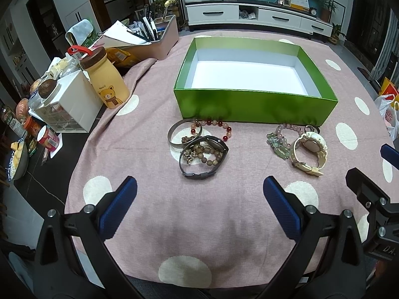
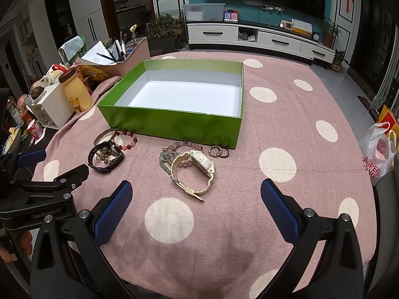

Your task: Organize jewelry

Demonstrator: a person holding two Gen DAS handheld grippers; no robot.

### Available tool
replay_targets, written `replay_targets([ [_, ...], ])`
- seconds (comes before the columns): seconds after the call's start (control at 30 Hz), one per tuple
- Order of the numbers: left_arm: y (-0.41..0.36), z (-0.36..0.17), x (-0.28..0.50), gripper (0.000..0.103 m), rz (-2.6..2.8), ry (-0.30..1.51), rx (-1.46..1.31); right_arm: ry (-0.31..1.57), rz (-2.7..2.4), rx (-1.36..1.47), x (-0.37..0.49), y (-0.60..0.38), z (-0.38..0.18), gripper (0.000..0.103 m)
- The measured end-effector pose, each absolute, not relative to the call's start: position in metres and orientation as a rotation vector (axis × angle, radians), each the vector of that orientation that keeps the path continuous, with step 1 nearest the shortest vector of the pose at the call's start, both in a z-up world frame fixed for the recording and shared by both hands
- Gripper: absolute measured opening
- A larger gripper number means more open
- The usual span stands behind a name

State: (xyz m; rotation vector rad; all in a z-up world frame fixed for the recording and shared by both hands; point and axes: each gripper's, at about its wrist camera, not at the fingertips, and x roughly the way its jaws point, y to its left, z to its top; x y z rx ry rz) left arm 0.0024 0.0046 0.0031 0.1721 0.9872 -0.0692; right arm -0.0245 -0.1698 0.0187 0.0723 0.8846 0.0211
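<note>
"genrobot.ai" in white on the black body of the left gripper [image 2: 37,167], seen from the right wrist. "super" in red on the white plastic bag [image 2: 379,154] at the table's right edge, rest of the print cut off. "warm u" above the bear on the yellow bottle [image 1: 107,79]. other labels too small to read.

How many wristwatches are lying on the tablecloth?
2. The black watch lies in the left pile, over the beaded bracelets. The cream watch lies in the right pile, nearer the right gripper. Another may be hidden under the piles.
</note>
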Motion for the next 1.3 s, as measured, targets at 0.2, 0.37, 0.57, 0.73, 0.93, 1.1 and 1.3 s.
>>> replay_targets([
  [0.2, 0.0048, 0.0032, 0.0018, 0.101, -0.070, 0.987, 0.172, 0.885, 0.023, 0.074, -0.0253, -0.1706, 0.0202, 0.102],
  [0.37, 0.0047, 0.0030, 0.0020, 0.101, -0.070, 0.988, 0.173, 0.885, 0.022, 0.074, -0.0253, -0.1703, 0.0198, 0.102],
  [0.57, 0.0038, 0.0051, 0.0005, 0.101, -0.071, 0.986, 0.173, 0.885, 0.023, 0.077, -0.0259, -0.1703, 0.0214, 0.102],
  [0.73, 0.0034, 0.0065, 0.0002, 0.101, -0.072, 0.986, 0.173, 0.886, 0.025, 0.077, -0.0260, -0.1699, 0.0219, 0.102],
  [0.93, 0.0034, 0.0062, -0.0001, 0.101, -0.072, 0.985, 0.172, 0.885, 0.025, 0.076, -0.0271, -0.1701, 0.0215, 0.102],
  [1.1, 0.0032, 0.0068, -0.0001, 0.101, -0.072, 0.986, 0.172, 0.887, 0.026, 0.078, -0.0271, -0.1700, 0.0219, 0.102],
  [1.3, 0.0026, 0.0059, -0.0009, 0.101, -0.074, 0.987, 0.172, 0.888, 0.028, 0.078, -0.0272, -0.1699, 0.0196, 0.102],
])
